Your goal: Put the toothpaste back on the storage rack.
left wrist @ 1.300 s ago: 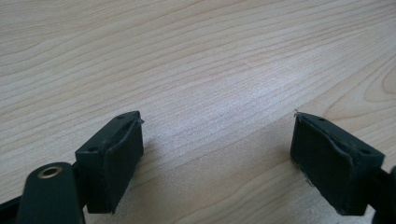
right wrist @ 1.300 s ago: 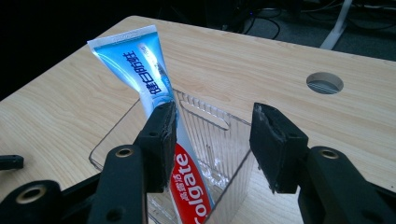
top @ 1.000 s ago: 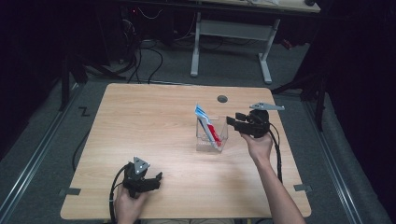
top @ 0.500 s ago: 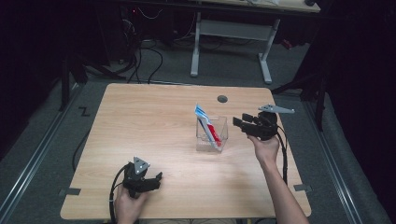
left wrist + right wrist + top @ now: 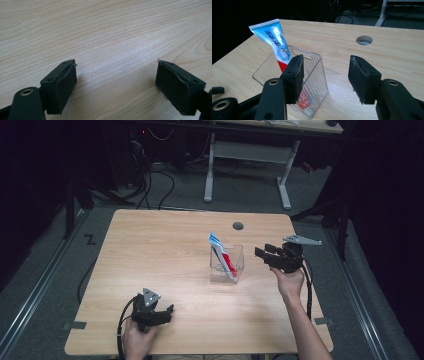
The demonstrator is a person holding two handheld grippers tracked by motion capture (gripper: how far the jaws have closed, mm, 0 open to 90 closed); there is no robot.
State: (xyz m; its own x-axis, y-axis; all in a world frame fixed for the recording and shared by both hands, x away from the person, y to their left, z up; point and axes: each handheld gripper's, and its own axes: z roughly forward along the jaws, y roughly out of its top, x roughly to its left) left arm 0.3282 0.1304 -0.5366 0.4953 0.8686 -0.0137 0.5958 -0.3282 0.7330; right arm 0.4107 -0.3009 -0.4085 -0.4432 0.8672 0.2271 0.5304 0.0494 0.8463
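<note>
Toothpaste tube (image 5: 223, 255) stands tilted inside the clear plastic box (image 5: 239, 268) near the middle of the table (image 5: 165, 255), its flat crimped end sticking up above the box rim, cap end down at the bottom. Right gripper (image 5: 263, 253) just beside the box on its right, jaws apart with nothing between them, pointing at the box. In the right gripper view the tube (image 5: 275, 43) and box (image 5: 315, 72) sit just ahead of the jaws, off to their left. Left gripper (image 5: 167, 312) well away from the box at the near table edge, jaws wide over bare wood, holding nothing; left hand (image 5: 137, 342) resting there

Handling guess: tube is light, soft, squashes under a hard pinch, glossy so maybe a bit slippery. Best hold looks like the flat crimped end above the rim, pads on the two broad faces, gentle squeeze. Box is light, rigid plastic, could tip or slide if the tube drags on its wall
</note>
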